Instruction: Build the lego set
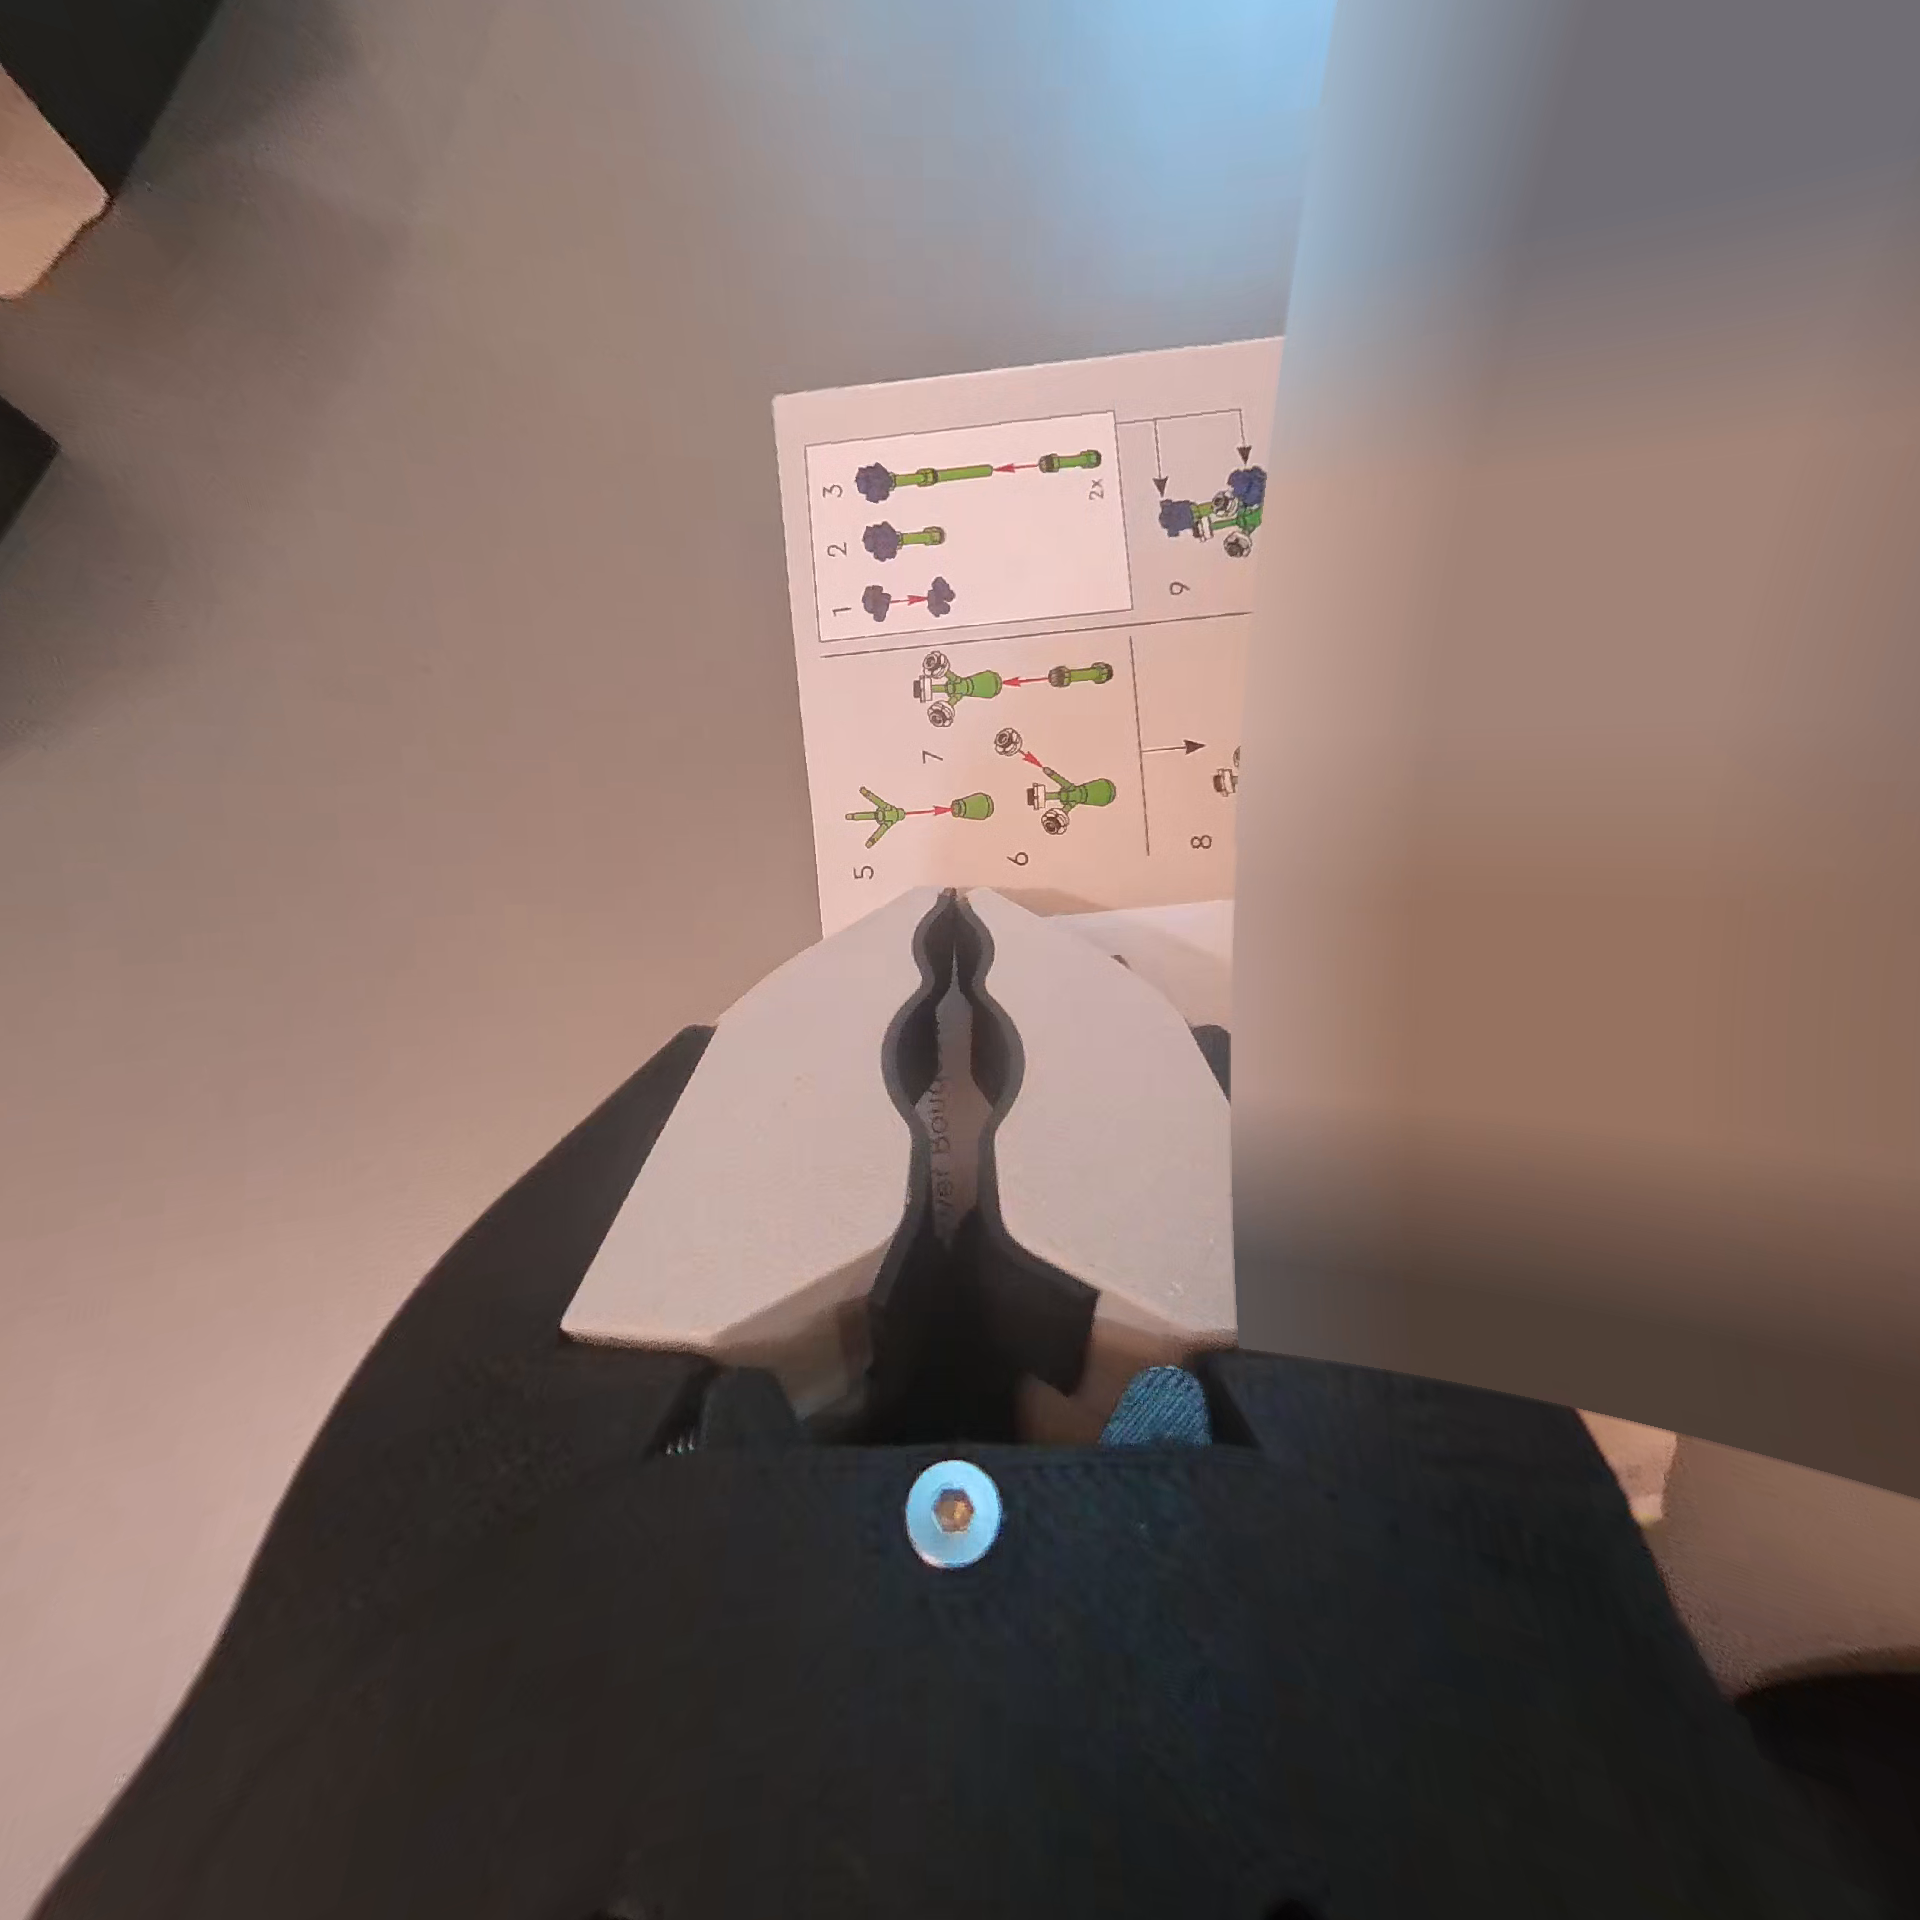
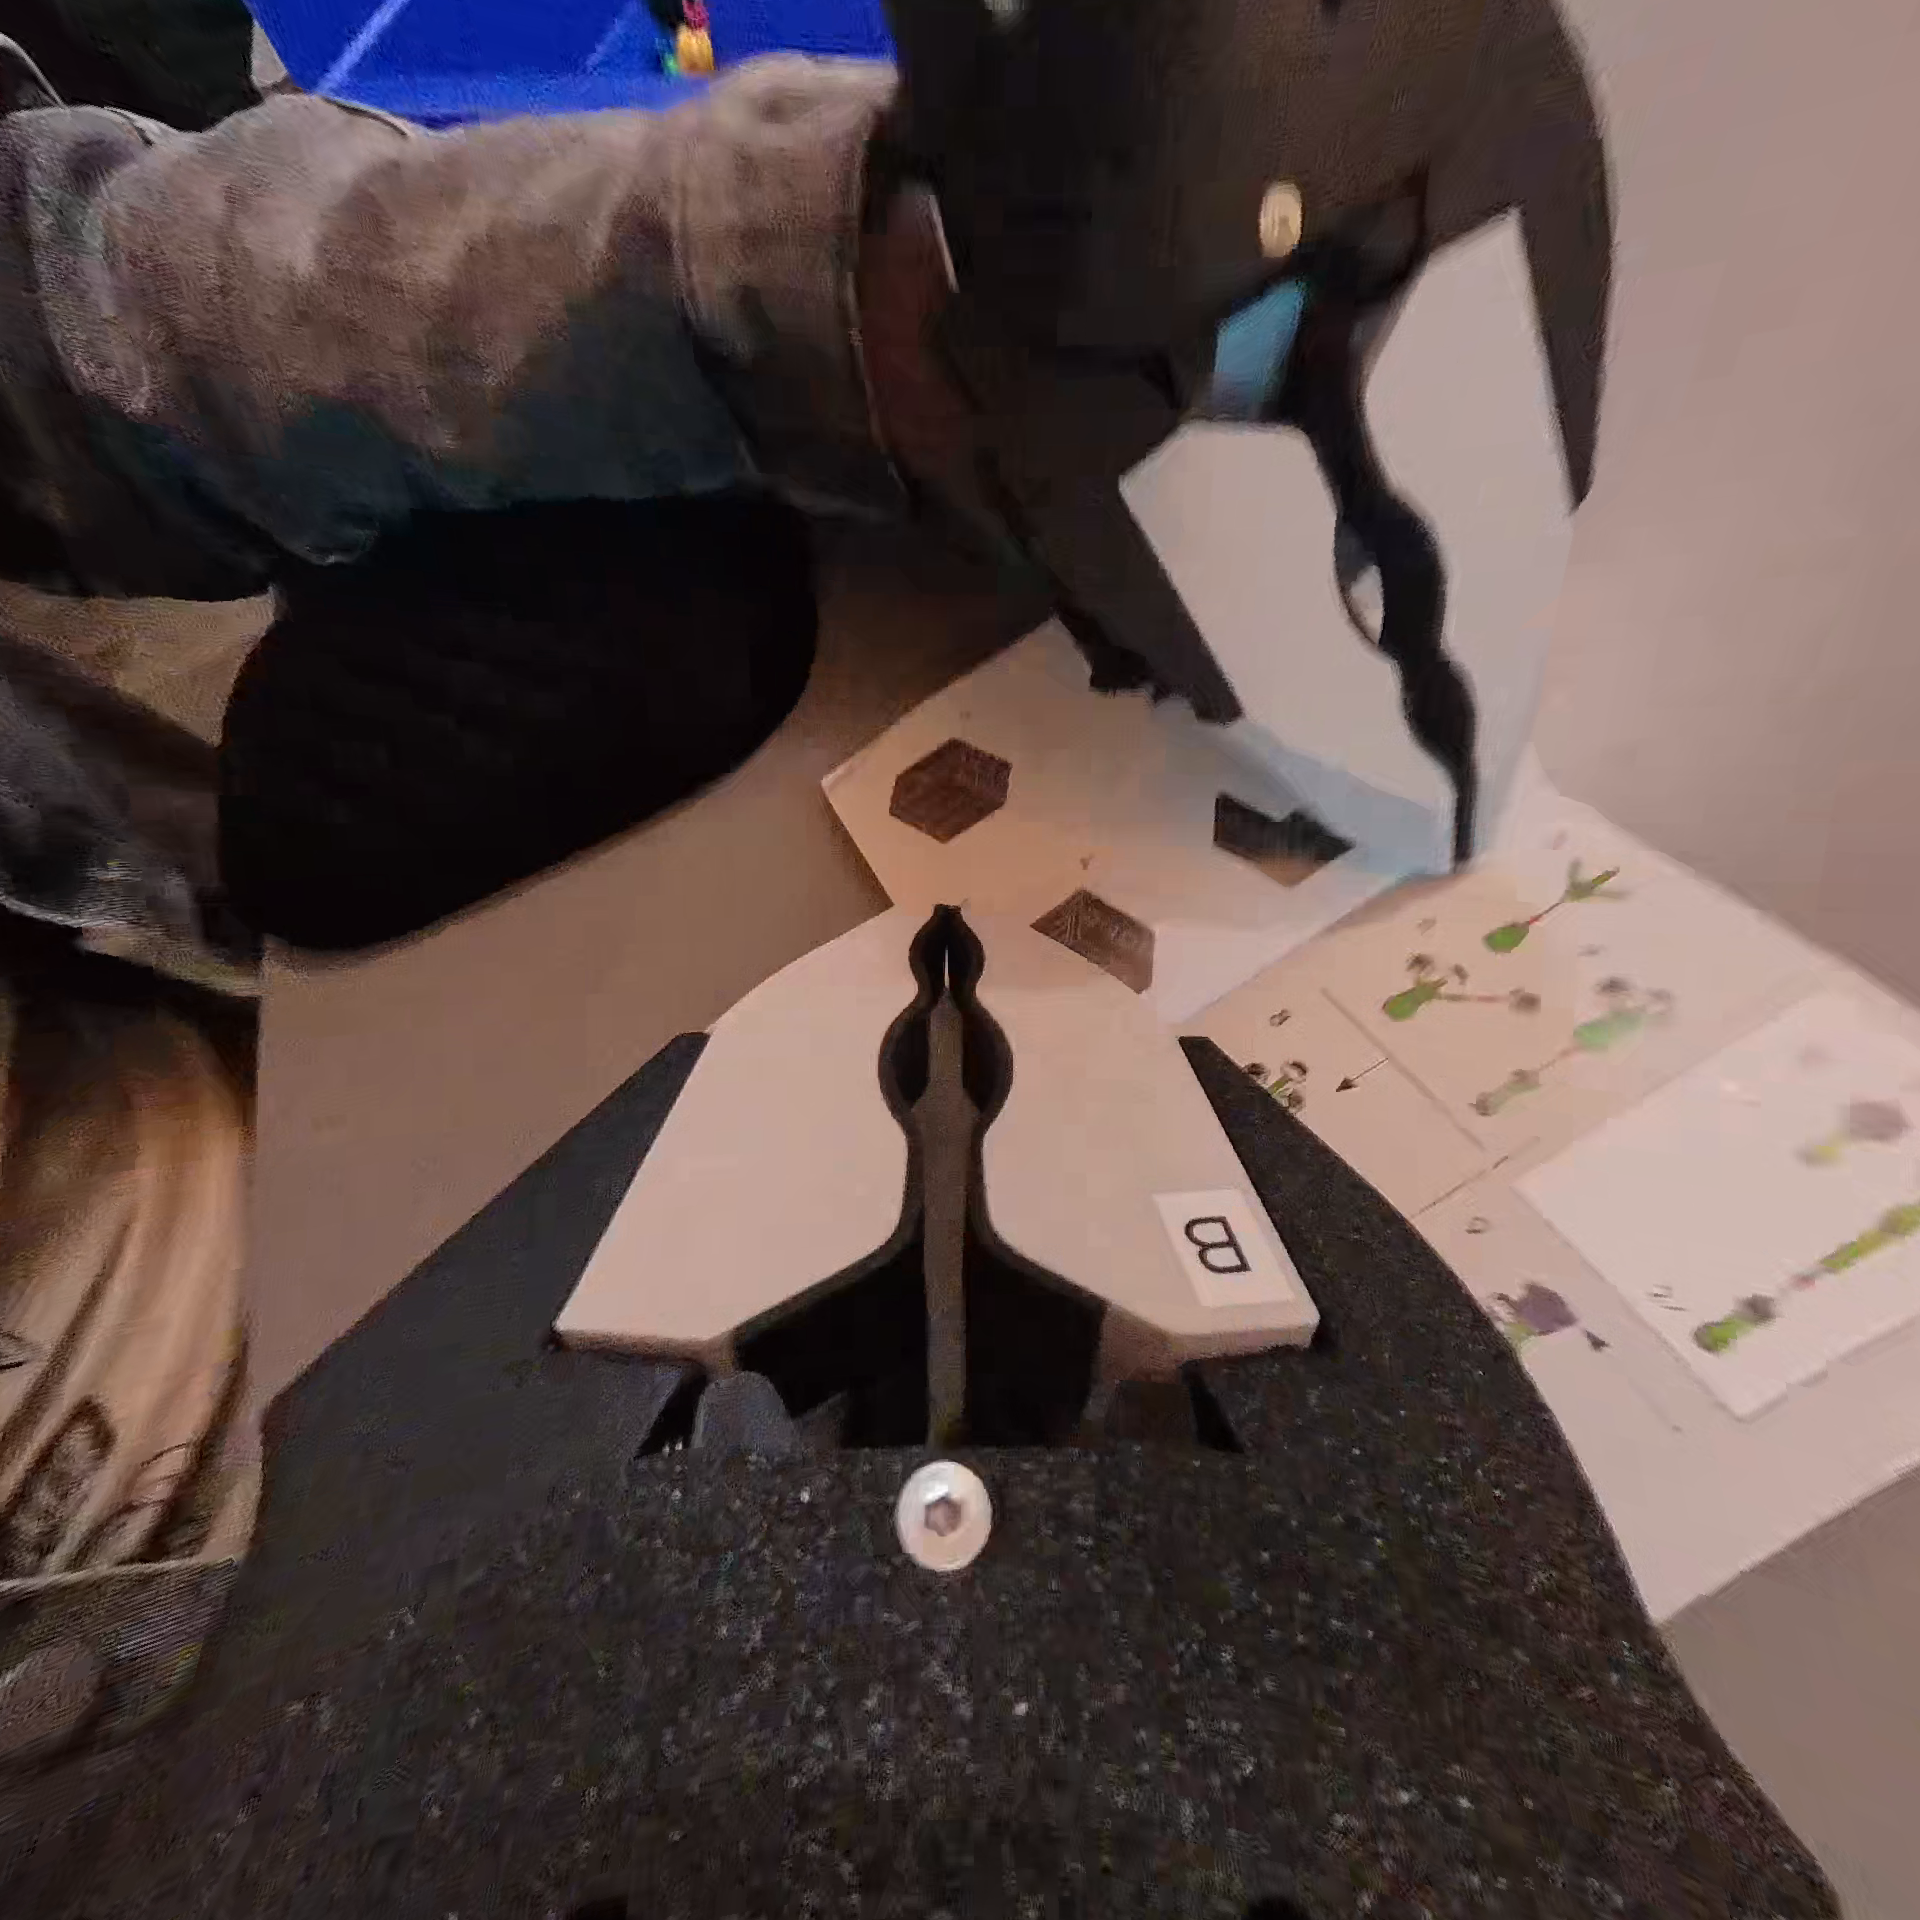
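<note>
A printed instruction leaflet point(image 1: 977, 623) with pictures of green and blue flower pieces lies on the grey table. It also shows in the right wrist view point(image 2: 1558, 1143), with a white flap point(image 2: 1049, 821) that bears dark square marks. My left gripper point(image 1: 951, 896) is shut, its tips at the leaflet's near edge. From the right it point(image 2: 1460, 847) points down with its tips on the leaflet's fold. I cannot tell whether it pinches paper. My right gripper point(image 2: 945, 914) is shut and empty, its tips at the white flap's corner. No loose bricks show near either gripper.
A person's mottled grey sleeve point(image 2: 416, 260) reaches across behind the left gripper. A black rounded shape point(image 2: 520, 727) lies on the table at the left. A blue surface point(image 2: 561, 42) with a small coloured piece point(image 2: 691, 47) is at the far top. A beige block point(image 1: 42, 208) sits far left.
</note>
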`<state>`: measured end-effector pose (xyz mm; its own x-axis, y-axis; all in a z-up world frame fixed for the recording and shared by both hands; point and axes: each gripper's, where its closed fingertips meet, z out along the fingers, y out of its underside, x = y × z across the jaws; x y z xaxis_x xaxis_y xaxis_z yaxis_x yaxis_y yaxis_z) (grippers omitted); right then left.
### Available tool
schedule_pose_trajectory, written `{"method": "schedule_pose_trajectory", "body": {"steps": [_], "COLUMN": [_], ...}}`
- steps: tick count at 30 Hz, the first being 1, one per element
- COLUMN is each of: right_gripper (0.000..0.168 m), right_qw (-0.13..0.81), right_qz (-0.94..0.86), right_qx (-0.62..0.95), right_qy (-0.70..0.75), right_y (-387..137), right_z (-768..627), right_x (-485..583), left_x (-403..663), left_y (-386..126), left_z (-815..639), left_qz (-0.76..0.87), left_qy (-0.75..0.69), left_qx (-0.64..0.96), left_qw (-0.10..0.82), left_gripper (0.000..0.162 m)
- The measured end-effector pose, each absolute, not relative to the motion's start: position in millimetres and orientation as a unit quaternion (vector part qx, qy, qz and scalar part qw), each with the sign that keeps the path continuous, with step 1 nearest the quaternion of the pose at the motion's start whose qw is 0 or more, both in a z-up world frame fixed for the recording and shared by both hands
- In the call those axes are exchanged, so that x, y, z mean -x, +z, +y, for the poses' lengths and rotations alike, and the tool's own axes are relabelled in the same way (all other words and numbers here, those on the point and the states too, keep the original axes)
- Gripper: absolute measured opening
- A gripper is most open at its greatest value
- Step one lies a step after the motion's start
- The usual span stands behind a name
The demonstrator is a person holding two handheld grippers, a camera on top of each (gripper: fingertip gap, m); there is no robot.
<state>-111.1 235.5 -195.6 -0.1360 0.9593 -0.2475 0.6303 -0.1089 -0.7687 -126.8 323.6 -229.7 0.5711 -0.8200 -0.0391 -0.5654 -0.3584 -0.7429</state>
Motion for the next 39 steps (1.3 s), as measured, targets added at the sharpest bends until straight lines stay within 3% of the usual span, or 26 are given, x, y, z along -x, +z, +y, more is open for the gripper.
{"method": "schedule_pose_trajectory", "body": {"steps": [1, 2, 3, 4, 8, 10, 11, 13, 15, 16, 19, 22, 26, 35, 39], "right_gripper": [0.000, 0.000, 0.051, 0.075, 0.095, 0.103, 0.105, 0.089, 0.065, 0.057, 0.054, 0.056, 0.055, 0.054, 0.054], "right_qw": [0.252, 0.292, 0.330, 0.340, 0.321, 0.333, 0.330, 0.323, 0.318, 0.315, 0.288, 0.258, 0.238, 0.277, 0.283], "right_qz": [-0.641, -0.643, -0.633, -0.628, -0.638, -0.633, -0.637, -0.650, -0.659, -0.665, -0.707, -0.740, -0.713, -0.664, -0.662], "right_qx": [0.608, 0.595, 0.599, 0.610, 0.607, 0.593, 0.583, 0.563, 0.552, 0.550, 0.547, 0.553, 0.604, 0.638, 0.635], "right_qy": [0.395, 0.384, 0.363, 0.343, 0.349, 0.370, 0.382, 0.396, 0.400, 0.395, 0.342, 0.282, 0.265, 0.274, 0.281], "right_y": [-183.3, -171.8, -163.2, -160.2, -155.7, -149.5, -146.9, -142.9, -139.8, -140.1, -161.4, -200.0, -230.4, -230.8, -230.7], "right_z": [238.8, 243.5, 253.9, 263.1, 275.0, 281.8, 281.8, 283.5, 287.7, 289.0, 291.1, 300.9, 310.2, 344.5, 343.7], "right_x": [109.7, 106.8, 102.8, 96.7, 73.5, 67.7, 64.8, 61.9, 63.9, 66.9, 79.8, 83.3, 82.1, 99.7, 100.4], "left_x": [126.7, 126.7, 128.1, 132.9, 150.1, 157.6, 160.9, 163.7, 161.0, 157.7, 146.5, 136.4, 151.7, 180.9, 180.8], "left_y": [-229.4, -229.0, -228.2, -224.7, -157.4, -124.2, -115.3, -110.3, -124.2, -137.8, -191.3, -229.7, -229.0, -229.3, -228.9], "left_z": [323.7, 324.0, 325.4, 329.7, 338.4, 325.8, 315.8, 292.5, 269.7, 260.3, 235.3, 223.3, 241.2, 281.4, 281.0], "left_qz": [0.440, 0.455, 0.467, 0.468, 0.399, 0.364, 0.356, 0.354, 0.358, 0.361, 0.389, 0.409, 0.393, 0.347, 0.327], "left_qy": [-0.165, -0.156, -0.143, -0.121, -0.115, -0.145, -0.158, -0.175, -0.176, -0.169, -0.138, -0.133, -0.121, -0.120, -0.131], "left_qx": [0.800, 0.790, 0.781, 0.778, 0.741, 0.726, 0.728, 0.744, 0.777, 0.797, 0.844, 0.861, 0.868, 0.886, 0.878], "left_qw": [0.373, 0.380, 0.388, 0.401, 0.528, 0.565, 0.563, 0.539, 0.487, 0.454, 0.343, 0.273, 0.280, 0.282, 0.324], "left_gripper": [0.001, 0.009, 0.017, 0.025, 0.058, 0.096, 0.104, 0.101, 0.069, 0.062, 0.037, 0.037, 0.028, 0.025, 0.024]}}
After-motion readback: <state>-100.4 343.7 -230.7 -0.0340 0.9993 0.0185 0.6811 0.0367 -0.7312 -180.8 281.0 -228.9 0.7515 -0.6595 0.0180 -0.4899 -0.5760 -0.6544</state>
